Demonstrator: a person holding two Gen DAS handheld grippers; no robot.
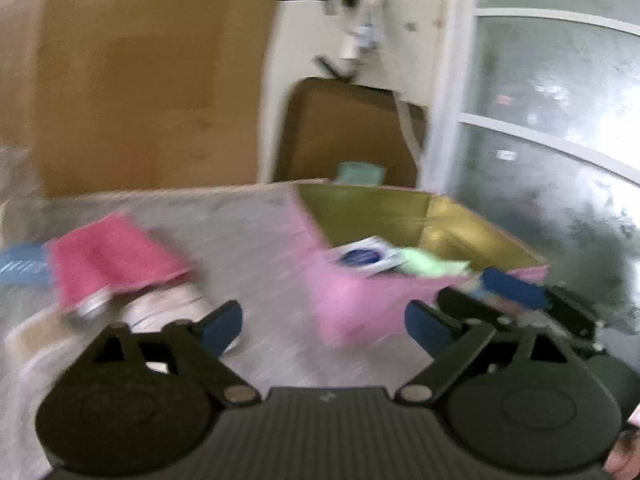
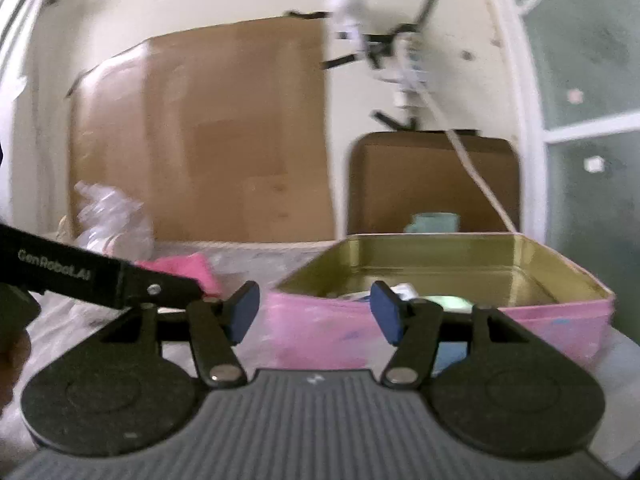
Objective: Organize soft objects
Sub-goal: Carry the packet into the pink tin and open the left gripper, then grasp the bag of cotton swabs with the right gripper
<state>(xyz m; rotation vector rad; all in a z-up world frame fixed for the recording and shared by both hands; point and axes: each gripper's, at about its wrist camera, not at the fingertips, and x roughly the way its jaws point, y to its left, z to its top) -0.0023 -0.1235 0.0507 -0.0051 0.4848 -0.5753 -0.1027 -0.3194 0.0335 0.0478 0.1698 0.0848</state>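
The room has a cream wall with sheets of brown cardboard [image 2: 204, 136] leaning on it, and in front a grey table [image 1: 248, 232] that carries everything.

Nearest in the left wrist view is the left gripper [image 1: 323, 324], its jaws wide apart with nothing between them. Just beyond its left finger, near the left edge of the table, lie a pale rolled cloth [image 1: 168, 308] and a pink folded cloth [image 1: 112, 264]; the picture is blurred, so I cannot tell if the two touch. Further left there is a blue flat thing [image 1: 22, 266], too blurred to name.

In the right wrist view the right gripper [image 2: 314, 312] stands about half open and also holds nothing. Behind it, toward the right edge of the table, is the pink square tin with gold inside [image 2: 560, 312]. It already contains a light green soft piece [image 1: 432, 266] and a white packet with a blue round mark [image 1: 364, 258].

I judge that one item is placed and both grippers are free, so the step in hand is to go for the next soft object. The next move probably needs the left gripper to turn toward the pink folded cloth, come down over its edge and close on it, while the tin stays where it is.
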